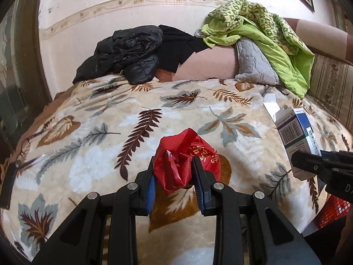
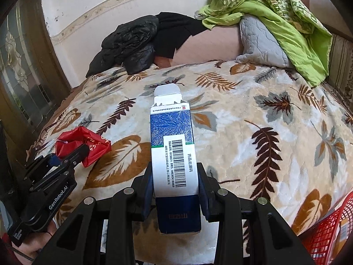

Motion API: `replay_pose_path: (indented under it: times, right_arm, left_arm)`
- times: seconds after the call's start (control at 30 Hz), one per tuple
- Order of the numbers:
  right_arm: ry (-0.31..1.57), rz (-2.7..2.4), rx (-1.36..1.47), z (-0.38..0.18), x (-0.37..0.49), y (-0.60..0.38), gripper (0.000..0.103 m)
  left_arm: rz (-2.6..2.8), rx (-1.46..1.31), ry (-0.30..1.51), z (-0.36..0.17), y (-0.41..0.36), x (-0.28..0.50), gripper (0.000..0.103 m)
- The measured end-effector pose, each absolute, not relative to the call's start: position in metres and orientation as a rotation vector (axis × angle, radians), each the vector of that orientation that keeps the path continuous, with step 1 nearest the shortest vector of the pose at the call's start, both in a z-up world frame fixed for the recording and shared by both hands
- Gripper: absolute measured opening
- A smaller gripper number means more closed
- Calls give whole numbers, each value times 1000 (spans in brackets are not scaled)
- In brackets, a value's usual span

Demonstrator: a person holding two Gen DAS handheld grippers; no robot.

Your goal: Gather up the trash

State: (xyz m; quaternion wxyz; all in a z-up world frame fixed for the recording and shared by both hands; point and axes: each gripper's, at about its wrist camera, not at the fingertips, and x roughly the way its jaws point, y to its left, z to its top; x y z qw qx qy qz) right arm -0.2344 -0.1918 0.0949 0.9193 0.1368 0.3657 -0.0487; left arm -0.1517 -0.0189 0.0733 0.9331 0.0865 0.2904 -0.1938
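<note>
The left gripper [image 1: 174, 172] is closed on a crumpled red wrapper [image 1: 185, 154]; its two blue-padded fingers [image 1: 199, 185] press the wrapper from both sides, and the wrapper bulges up and forward past the fingertips. The jaws stand only a narrow way apart, the gap filled by the wrapper. The right gripper [image 2: 176, 181] is closed on a blue-and-white carton [image 2: 172, 145]; the fingers [image 2: 204, 190] clamp the carton's long side walls near its dark blue lower end, and the carton extends forward beyond the fingertips, barcode label facing up, with its white top flap standing open at the far end. The jaws are held apart by the carton's width. Both held items are above a leaf-patterned blanket [image 2: 253, 137] that covers the bed below and ahead of both grippers. In the right wrist view the left gripper, with the wrapper, lies to the left of the carton; a hand shows at its rear. In the left wrist view the right gripper and carton lie at the right edge. A red mesh basket [image 2: 326, 231] sits low to the right of the right gripper, beside the blanket's edge. Far ahead of both grippers, at the far side of the bed, lie a black jacket [image 1: 128, 53], a grey quilted pillow [image 1: 253, 64] and a green cloth [image 1: 264, 33] draped over that pillow.
</note>
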Motion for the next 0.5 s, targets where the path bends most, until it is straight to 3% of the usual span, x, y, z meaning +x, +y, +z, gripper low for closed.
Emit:
replay_pose_path:
  times: [0.5]
  right_arm:
    - [752,-110,284,94,-236,-195,38]
  left_arm:
    - [-393,224,564,75,-31,-155,29]
